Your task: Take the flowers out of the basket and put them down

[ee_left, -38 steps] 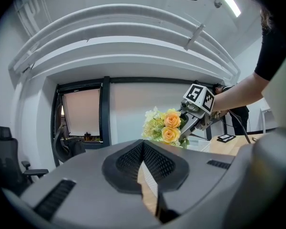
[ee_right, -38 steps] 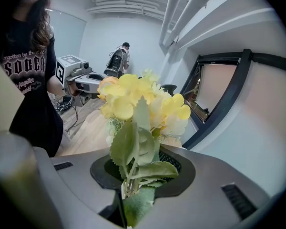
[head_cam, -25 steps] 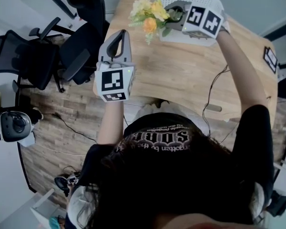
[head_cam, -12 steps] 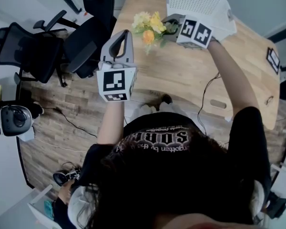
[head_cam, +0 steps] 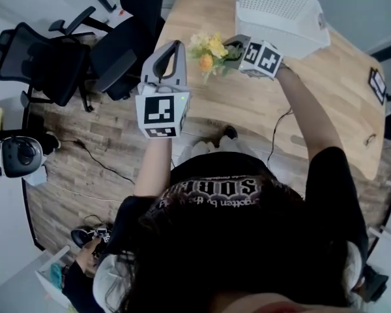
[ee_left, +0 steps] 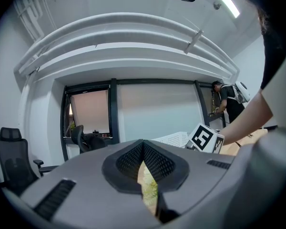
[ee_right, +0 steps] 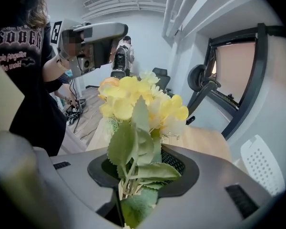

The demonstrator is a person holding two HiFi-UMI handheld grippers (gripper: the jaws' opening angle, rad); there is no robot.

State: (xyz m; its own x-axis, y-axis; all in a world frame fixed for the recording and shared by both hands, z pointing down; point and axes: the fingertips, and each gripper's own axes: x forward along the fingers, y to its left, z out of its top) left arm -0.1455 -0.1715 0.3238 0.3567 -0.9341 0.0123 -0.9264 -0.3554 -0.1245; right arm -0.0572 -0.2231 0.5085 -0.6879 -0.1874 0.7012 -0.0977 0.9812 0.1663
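Bare table [head_cam: 234,100] lies open under the flowers [head_cam: 208,47]; basket [head_cam: 277,12] blocks the far edge; chairs [head_cam: 65,64] crowd the left side

Black office chairs [head_cam: 45,64] stand on wood-plank floor [head_cam: 72,175].

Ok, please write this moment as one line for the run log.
flowers: out of basket, over table | right tongs: opening, stems between them | left tongs: shut, empty
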